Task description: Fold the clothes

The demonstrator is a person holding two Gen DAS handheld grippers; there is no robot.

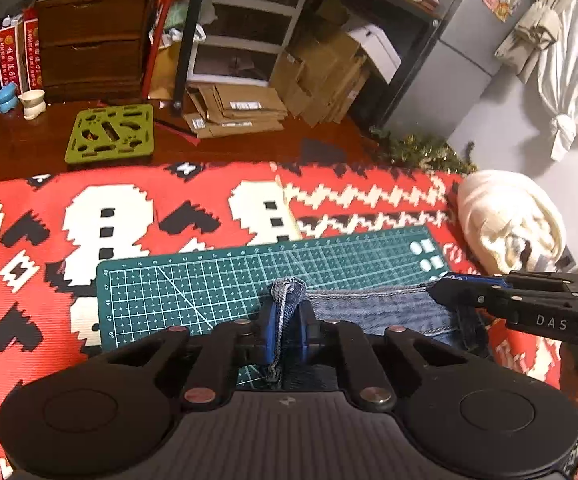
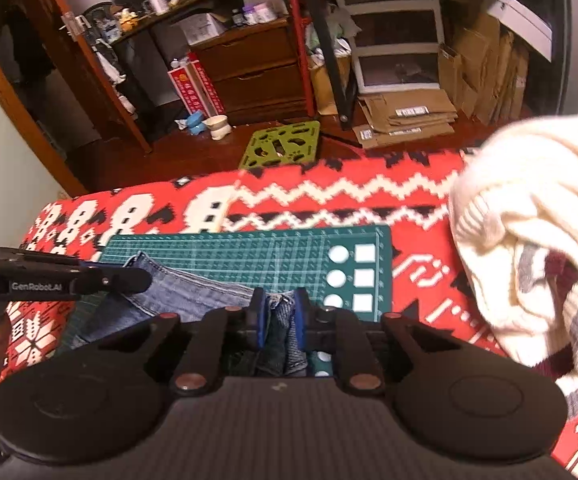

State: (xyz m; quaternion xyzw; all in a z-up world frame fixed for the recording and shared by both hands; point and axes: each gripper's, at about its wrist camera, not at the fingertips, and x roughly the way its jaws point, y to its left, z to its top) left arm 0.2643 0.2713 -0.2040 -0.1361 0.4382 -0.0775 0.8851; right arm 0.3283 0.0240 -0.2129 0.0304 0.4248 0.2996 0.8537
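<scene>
Mid-fold: left gripper [image 1: 287, 330] and right gripper [image 2: 280, 320] both clamp blue denim jeans [image 1: 381, 312] over green cutting mat [image 1: 193, 284]; next, probably carry the edge across evenly.

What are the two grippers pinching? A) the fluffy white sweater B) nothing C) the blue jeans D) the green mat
C: the left gripper and the right gripper each have blue denim jeans bunched between their fingers, above the green gridded cutting mat; the cream knitted sweater lies apart, untouched.

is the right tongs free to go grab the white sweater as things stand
Probably not yet: the right tongs are shut on the jeans. The white sweater lies unobstructed to their right, so they would need to release first.
</scene>
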